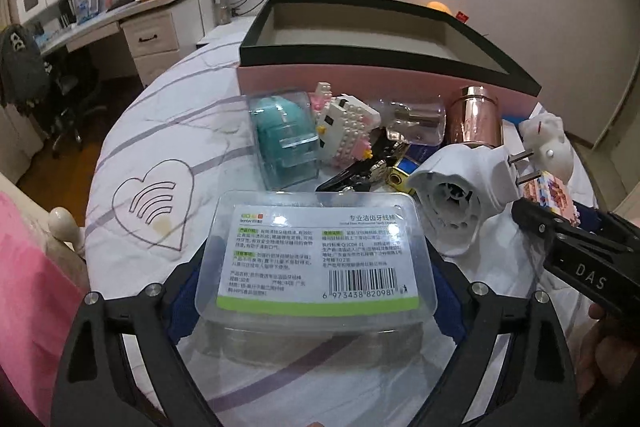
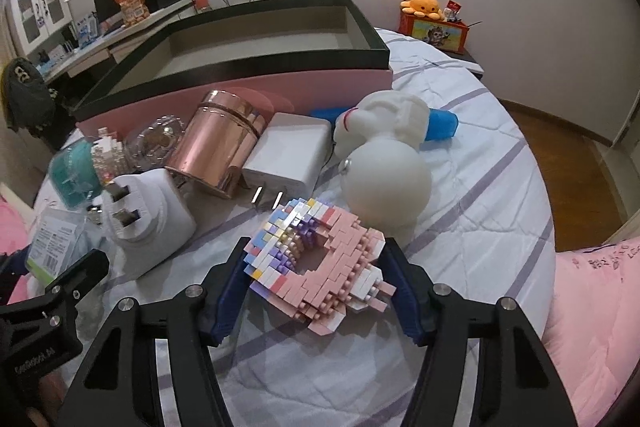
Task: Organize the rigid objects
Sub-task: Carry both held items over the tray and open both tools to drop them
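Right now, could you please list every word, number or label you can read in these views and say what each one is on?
"专业洁齿牙线棒" and "6 973438 820981", under the barcode: label of the clear floss pick box between the left gripper's fingers.
"DAS": arm of the right gripper.
The label's small paragraphs and green logo are too small to read.
Lettering on the left gripper's body, seen from the right wrist, is too blurred.

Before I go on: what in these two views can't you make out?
- Box floor: both views, hidden behind its near wall.
- Floss case contents: left wrist view, label covers them.
- Dark items behind the case: left view, piled and overlapped.
- Blue object: right view, white figurine hides most.
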{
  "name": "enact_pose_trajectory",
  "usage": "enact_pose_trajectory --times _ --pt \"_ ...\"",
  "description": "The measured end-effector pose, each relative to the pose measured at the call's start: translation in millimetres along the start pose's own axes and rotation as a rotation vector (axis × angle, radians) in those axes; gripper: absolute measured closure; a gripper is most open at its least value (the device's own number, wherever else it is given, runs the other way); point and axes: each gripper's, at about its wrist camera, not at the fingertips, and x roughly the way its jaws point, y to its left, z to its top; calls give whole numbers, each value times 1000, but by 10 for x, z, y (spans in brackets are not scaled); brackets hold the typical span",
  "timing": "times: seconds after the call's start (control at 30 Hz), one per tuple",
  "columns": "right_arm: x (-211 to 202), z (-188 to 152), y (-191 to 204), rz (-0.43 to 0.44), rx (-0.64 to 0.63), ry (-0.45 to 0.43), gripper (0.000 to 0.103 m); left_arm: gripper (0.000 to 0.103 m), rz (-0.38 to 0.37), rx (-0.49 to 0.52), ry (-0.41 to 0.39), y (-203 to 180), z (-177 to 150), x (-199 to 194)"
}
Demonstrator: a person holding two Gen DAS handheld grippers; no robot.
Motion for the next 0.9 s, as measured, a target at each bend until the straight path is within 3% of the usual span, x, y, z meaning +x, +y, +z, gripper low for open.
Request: enact_pose_trajectory --times 0.3,0.43,0.67,0.9 --pt "-284 51 31 95 -4 -26 39 10 6 -17 -50 121 72 -367" --pt "-482 204 49 141 -3 -63 39 10 13 -16 -107 160 301 -595" --pt "-679 756 145 169 -57 -151 39 10 25 -17 -191 208 863 -727" --pt "-372 1423 265 168 -99 -167 39 10 20 -53 -203 227 1492 -355"
